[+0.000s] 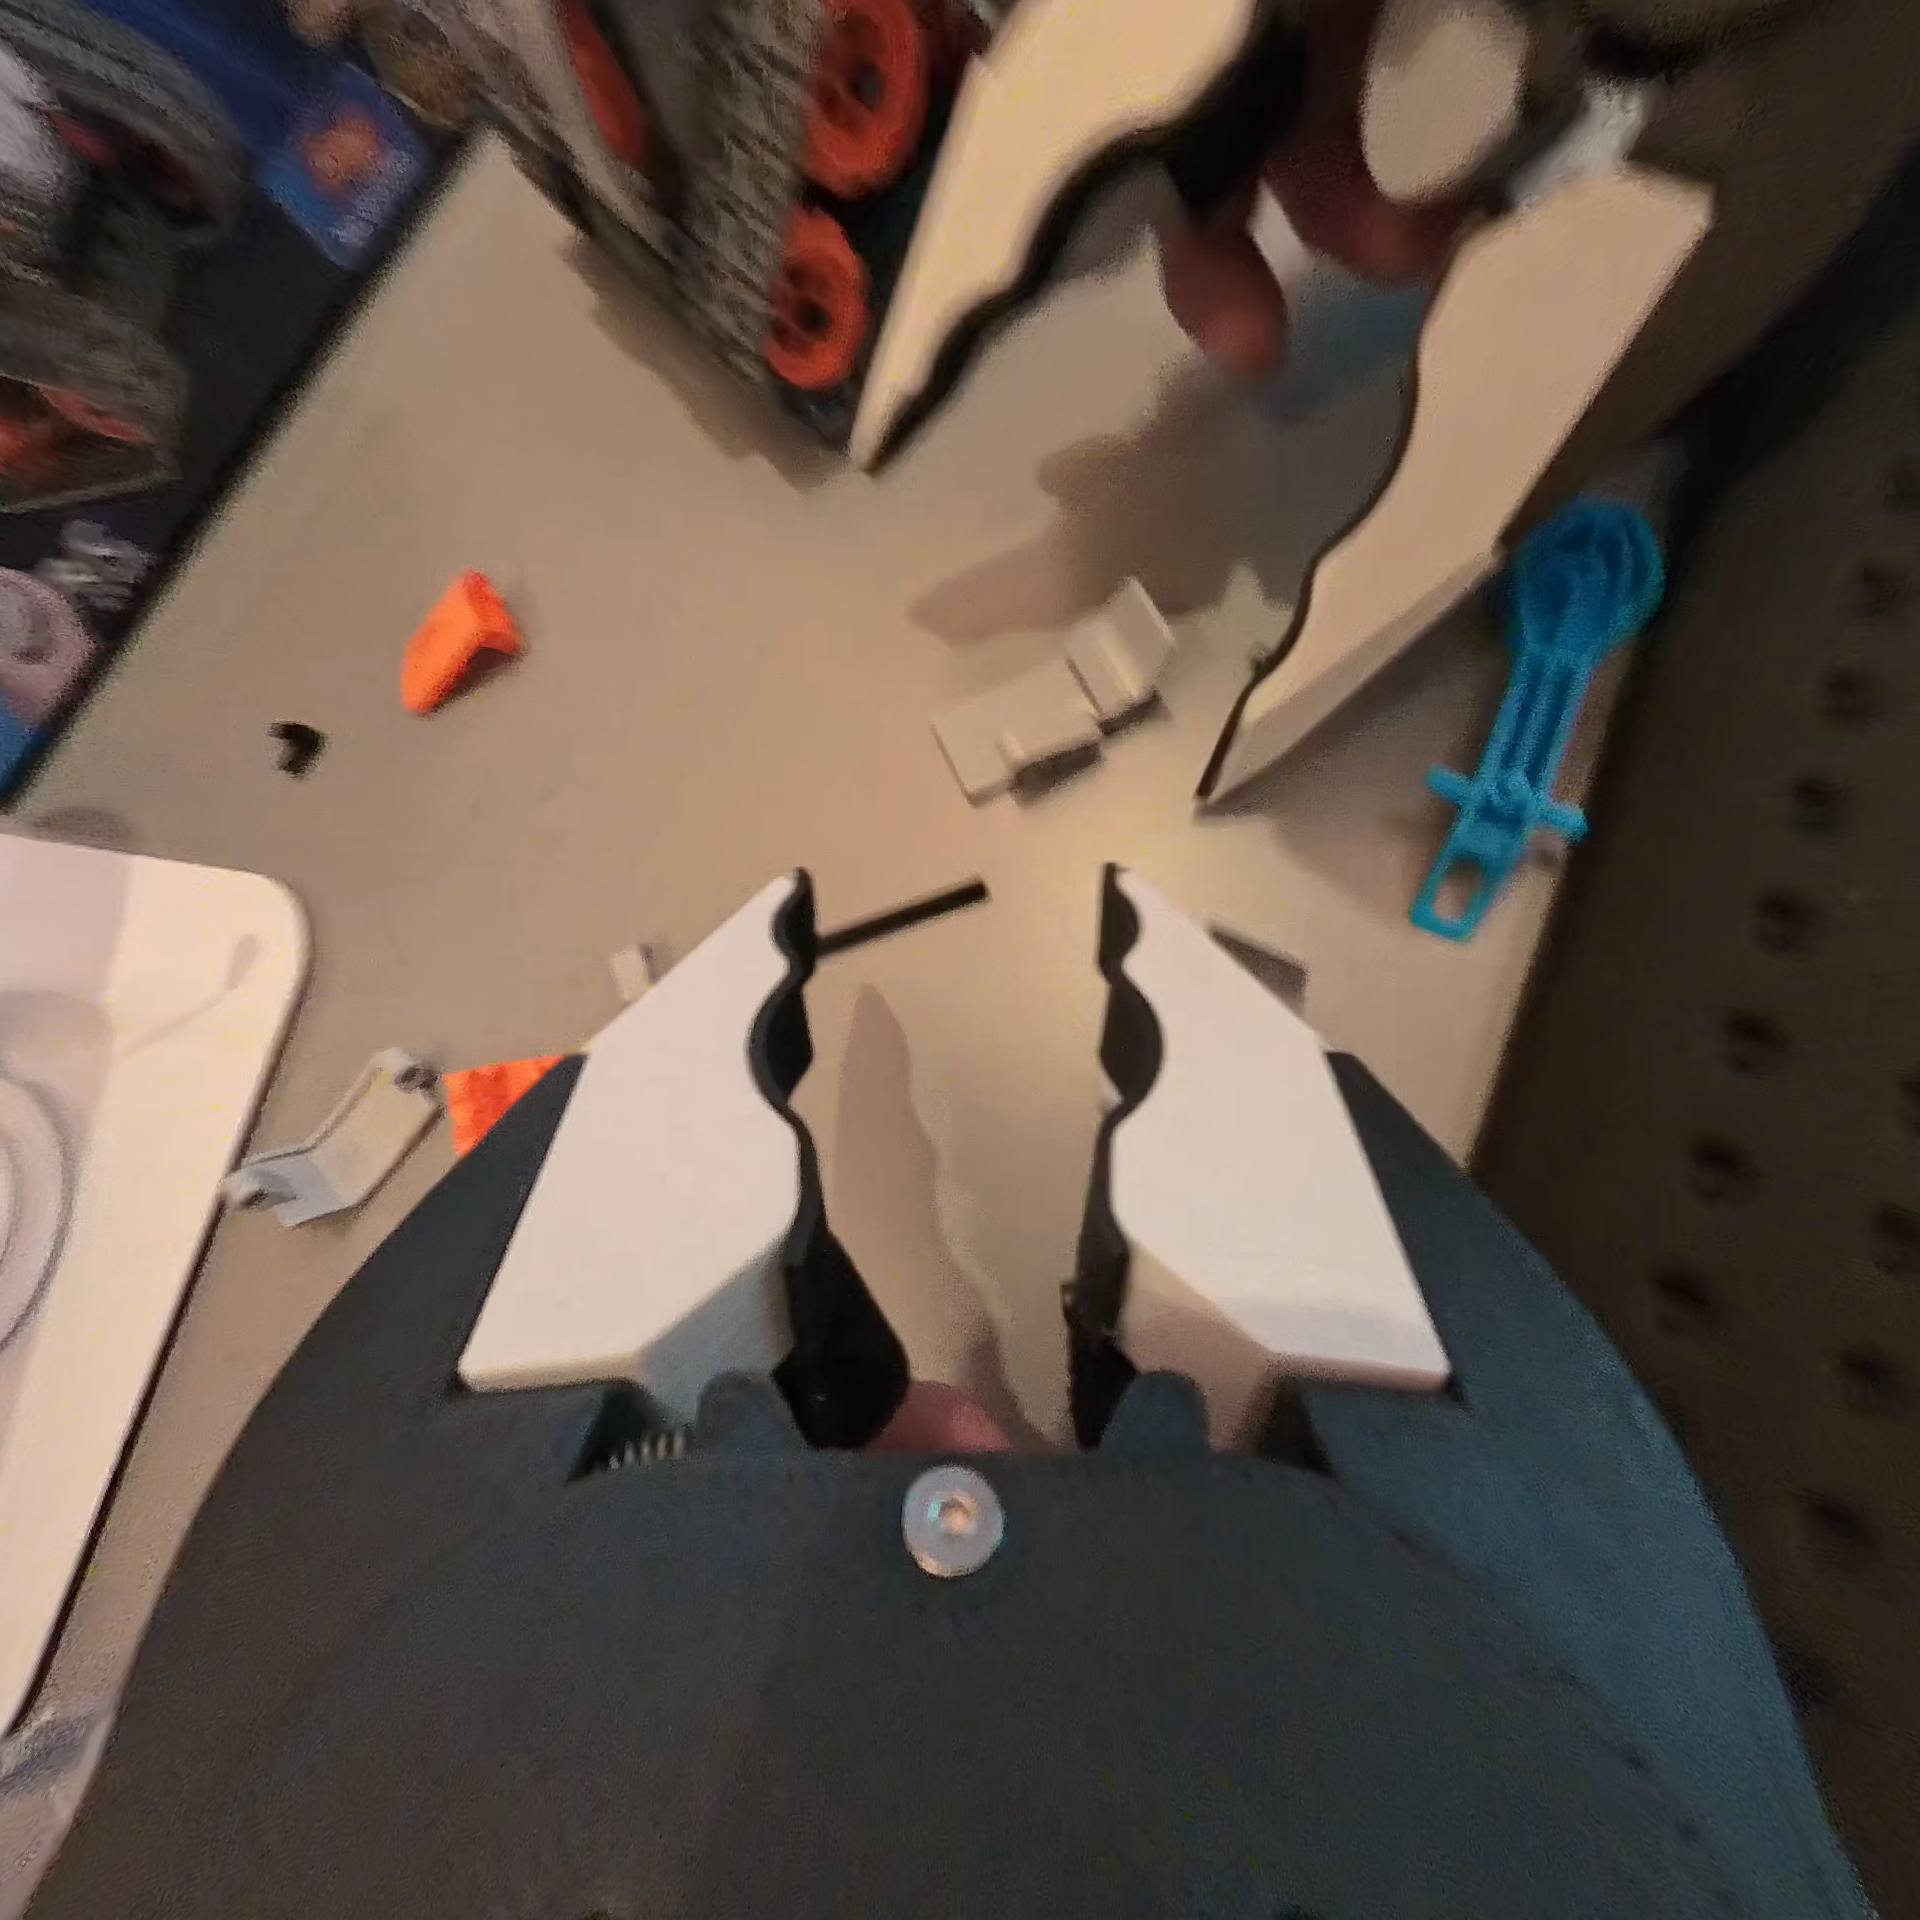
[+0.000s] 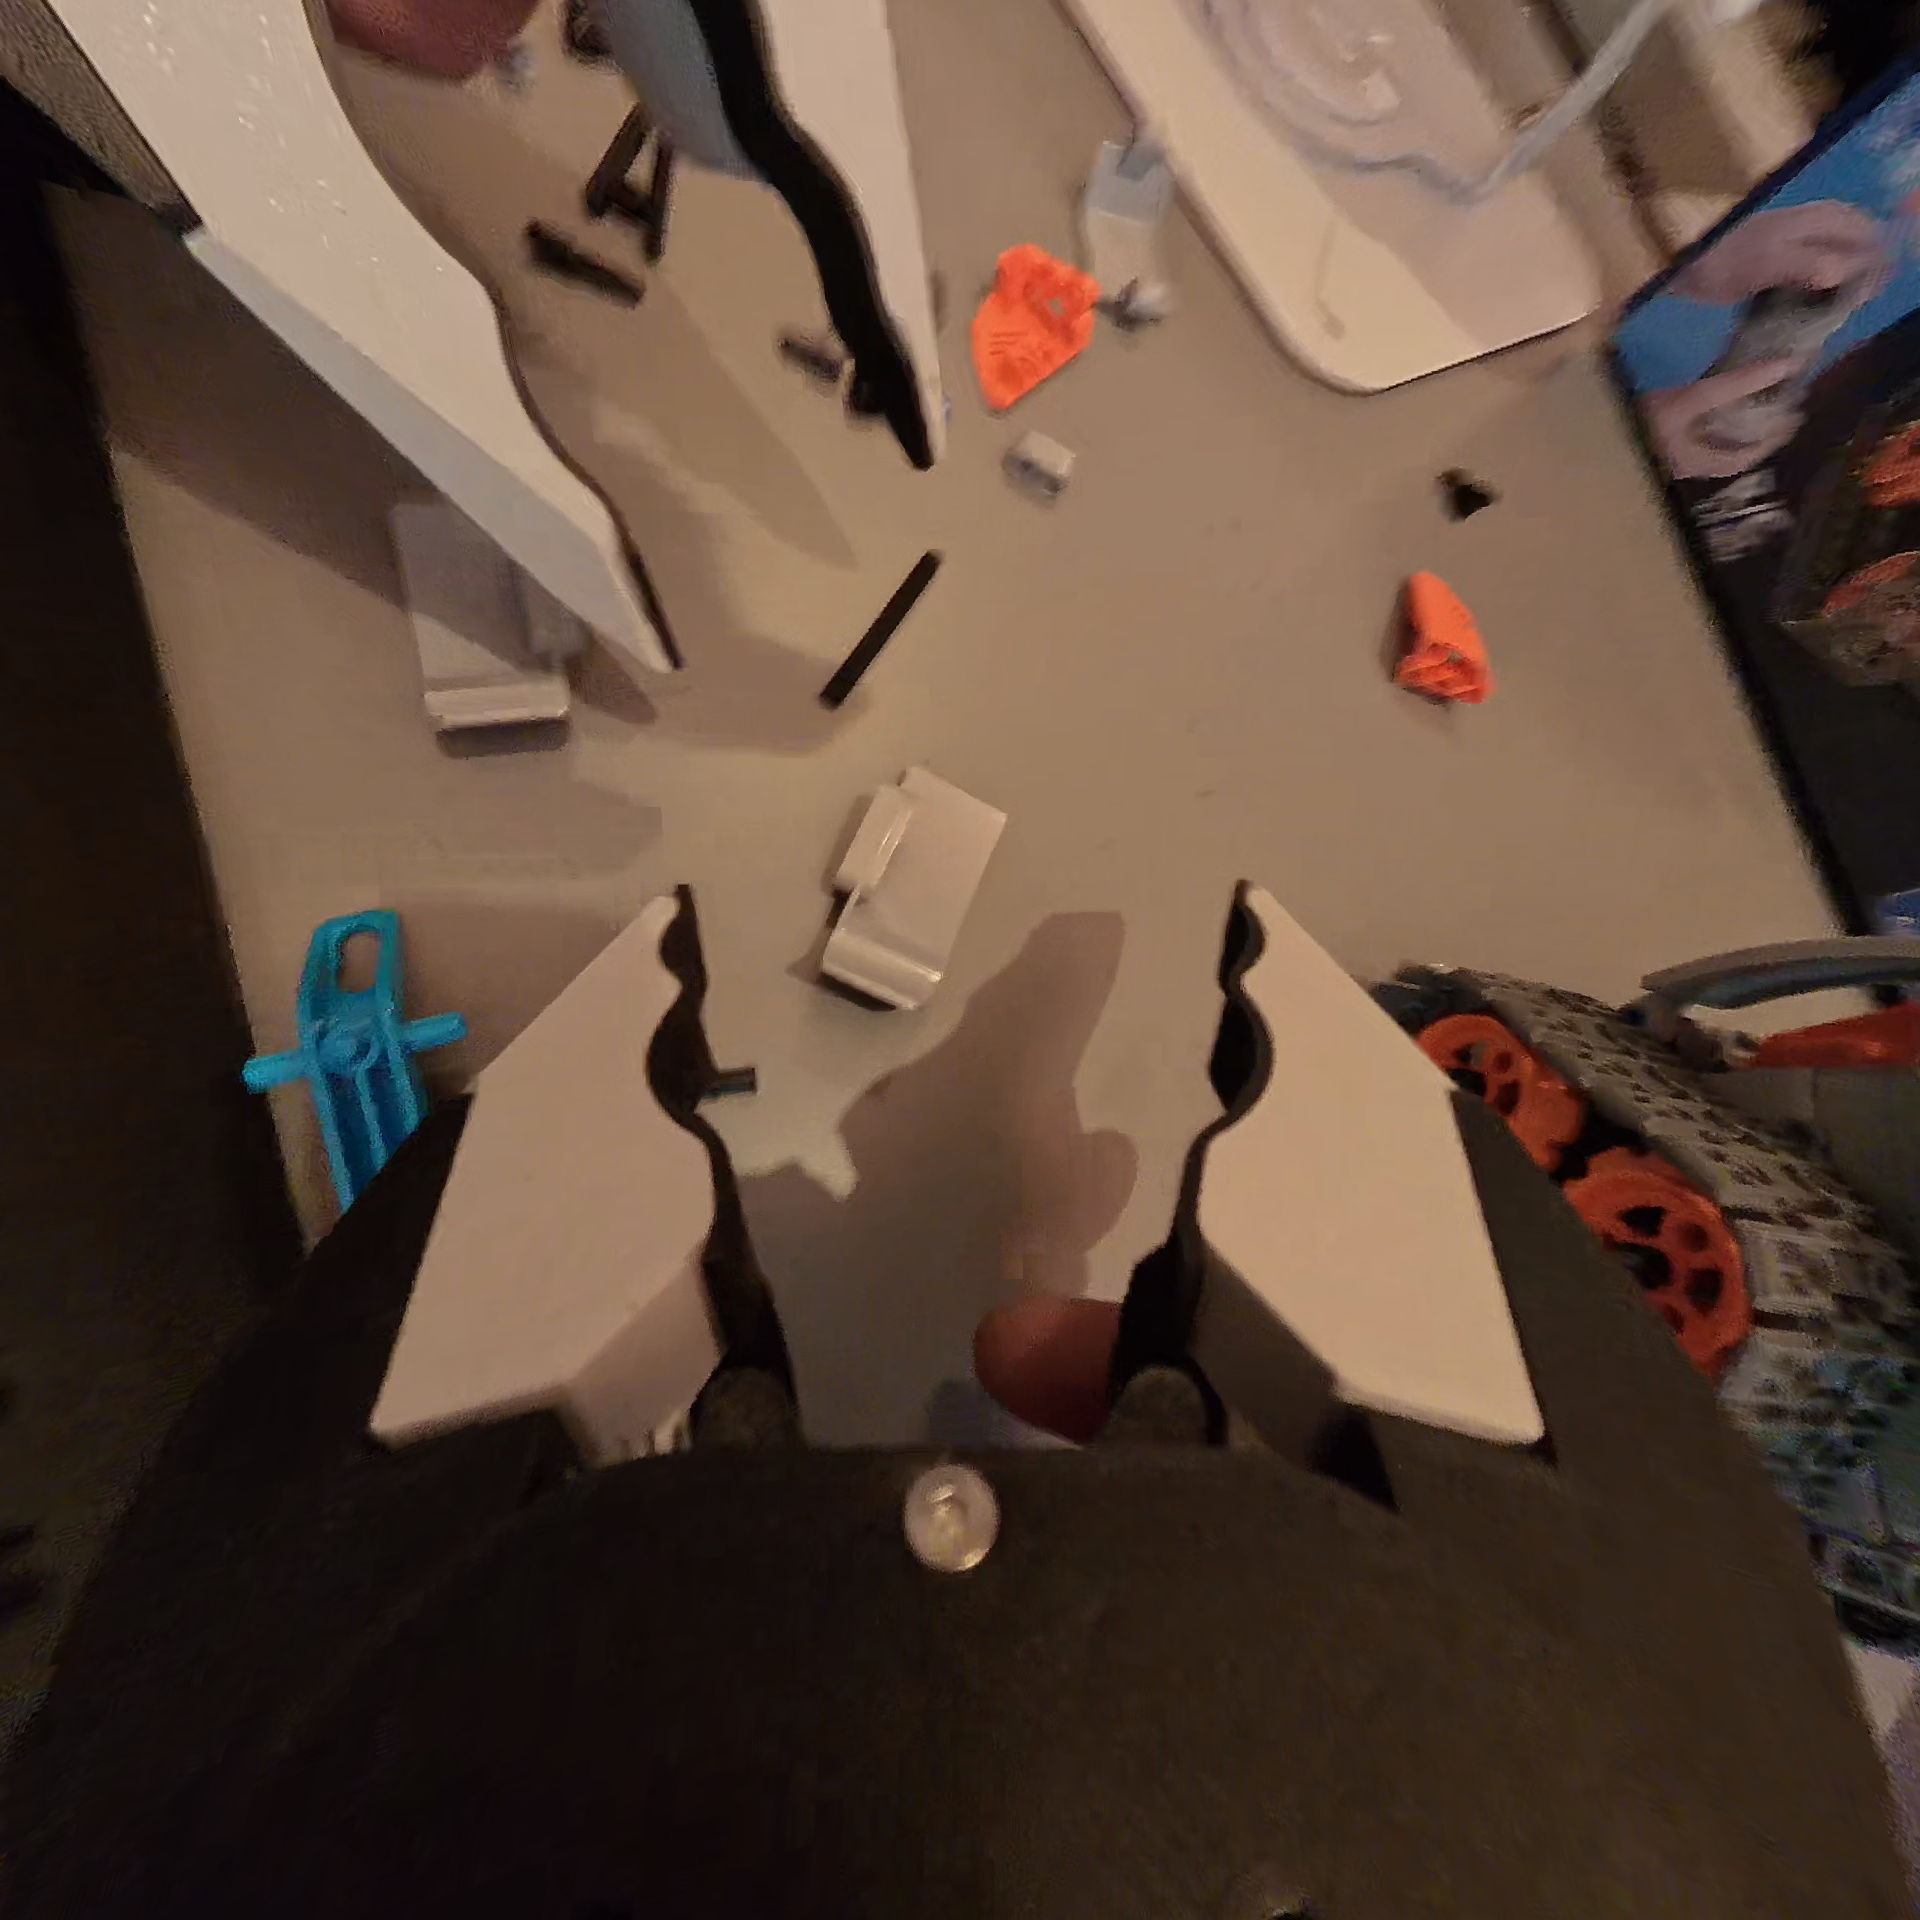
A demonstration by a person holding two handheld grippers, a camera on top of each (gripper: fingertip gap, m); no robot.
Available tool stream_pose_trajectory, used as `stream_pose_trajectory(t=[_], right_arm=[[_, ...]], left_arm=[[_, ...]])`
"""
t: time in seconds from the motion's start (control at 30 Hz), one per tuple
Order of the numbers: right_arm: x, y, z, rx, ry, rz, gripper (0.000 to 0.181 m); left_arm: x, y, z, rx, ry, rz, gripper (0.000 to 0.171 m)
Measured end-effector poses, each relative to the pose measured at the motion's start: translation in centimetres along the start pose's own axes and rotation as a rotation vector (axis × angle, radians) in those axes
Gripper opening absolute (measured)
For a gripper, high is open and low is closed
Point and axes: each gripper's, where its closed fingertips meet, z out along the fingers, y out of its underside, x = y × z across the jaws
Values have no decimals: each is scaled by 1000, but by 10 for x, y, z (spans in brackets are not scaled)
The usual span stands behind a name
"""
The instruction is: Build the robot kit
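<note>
While over bare table (image 2: 1195,727): both grippers' jaws apart, empty; black rod (image 1: 902,914) near left gripper (image 1: 954,883).

Dimly lit beige tabletop (image 1: 644,499) beside a brown pegboard (image 1: 1787,1039).

Two orange wedge-shaped pieces are counted on the grey mat (image 2: 1143,727): one (image 2: 1034,322) near the white tray (image 2: 1351,260), one (image 2: 1439,636) nearer the printed box (image 2: 1766,343). One thin black rod (image 2: 881,629), one blue lattice piece (image 2: 353,1049) with a cross pin, and one tracked model (image 2: 1662,1143) showing two orange wheels are seen. Grey parts are counted as one folded light panel (image 2: 909,888), one flat slab (image 2: 478,634) partly hidden, and one small block (image 2: 1039,457); the small black bits are too blurred to be counted
</note>
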Motion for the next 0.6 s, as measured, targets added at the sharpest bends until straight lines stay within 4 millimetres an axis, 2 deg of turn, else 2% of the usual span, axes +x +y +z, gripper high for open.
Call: stream_pose_trajectory(t=[0.03,0.07,0.1,0.13,0.17,0.2,0.23,0.27,0.3,0.33,0.37,0.43,0.47,0.53,0.6], right_arm=[[-1,0,-1,-4,-5,18,80],[-2,1,-2,-19,-23,29,78],[-1,1,-5,-17,-33,37,85],[-1,-1,-8,-2,-51,65,100],[0,-1,-10,-12,-56,119,93],[4,2,-11,-49,-36,173,75],[6,2,-12,-68,-27,198,74],[2,-1,-12,-57,-43,202,73],[-1,-1,-8,-61,-60,201,73],[-6,2,-3,-89,-94,196,100],[-13,3,3,-115,-142,207,112],[-20,3,8,-138,-203,244,133],[-22,2,10,-139,-220,244,136],[-24,7,17,-163,-228,241,136],[-23,8,22,-160,-212,230,132]], left_arm=[[-9,-7,-2,37,-54,-36,39],[-11,-6,-3,24,-59,-47,34],[-15,-5,-4,6,-65,-44,53],[-17,-8,-6,16,-59,-54,72],[-12,-13,-8,31,-21,-88,74],[-13,-14,-9,20,-29,-128,68],[-24,-12,-10,-2,-112,-161,44],[-30,-11,-11,-7,-158,-185,33],[-29,-10,-10,-4,-135,-225,43],[-21,-8,-5,-10,-59,-270,65],[-11,-2,0,-38,13,-311,60],[1,12,7,-94,64,-319,64],[4,21,10,-141,59,-294,64],[-1,27,17,-143,3,-289,54],[-2,31,19,-142,-6,-279,61]])
